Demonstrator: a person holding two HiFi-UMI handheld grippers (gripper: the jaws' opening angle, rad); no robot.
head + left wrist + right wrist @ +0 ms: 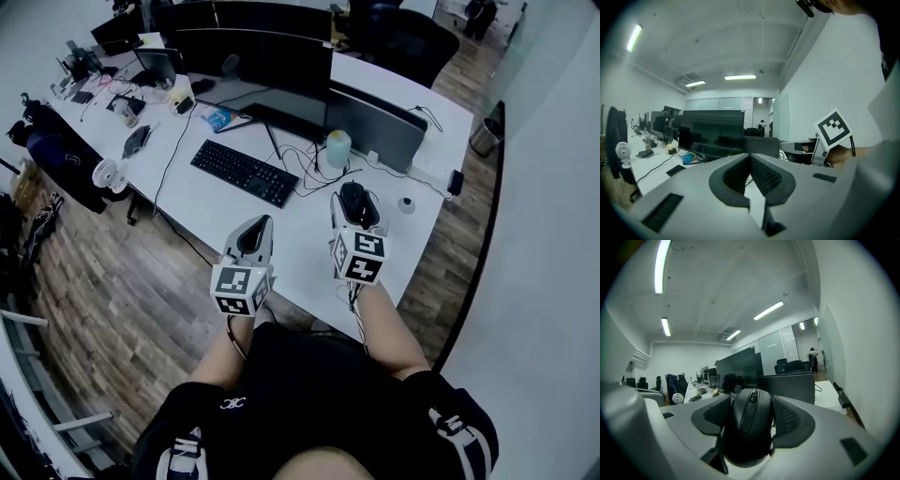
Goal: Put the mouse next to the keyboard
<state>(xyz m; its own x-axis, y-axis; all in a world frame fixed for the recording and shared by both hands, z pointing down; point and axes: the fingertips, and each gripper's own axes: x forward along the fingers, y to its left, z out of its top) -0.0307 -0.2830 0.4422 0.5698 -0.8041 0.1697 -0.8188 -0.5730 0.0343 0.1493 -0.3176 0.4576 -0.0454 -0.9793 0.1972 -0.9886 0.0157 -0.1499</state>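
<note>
Mouse [749, 420], just one, sits clamped in the right gripper [353, 194] over the desk [220, 220], right of the one keyboard [244, 172] and apart from it, while the left gripper [257, 227] hangs alongside, jaws together and empty, both forearms stretched forward.

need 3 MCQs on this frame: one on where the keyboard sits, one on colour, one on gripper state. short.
1. In the head view, where does the keyboard lie relative to the mouse?
A) to its left
B) to its right
C) under it

2. The mouse is:
A) white
B) black
C) red

3. The right gripper is:
A) open and empty
B) shut on the mouse
C) shut on a cable

Key:
1 A, the keyboard sits left of the held mouse.
2 B, its shell is black.
3 B, both pads press the mouse's sides.
</note>
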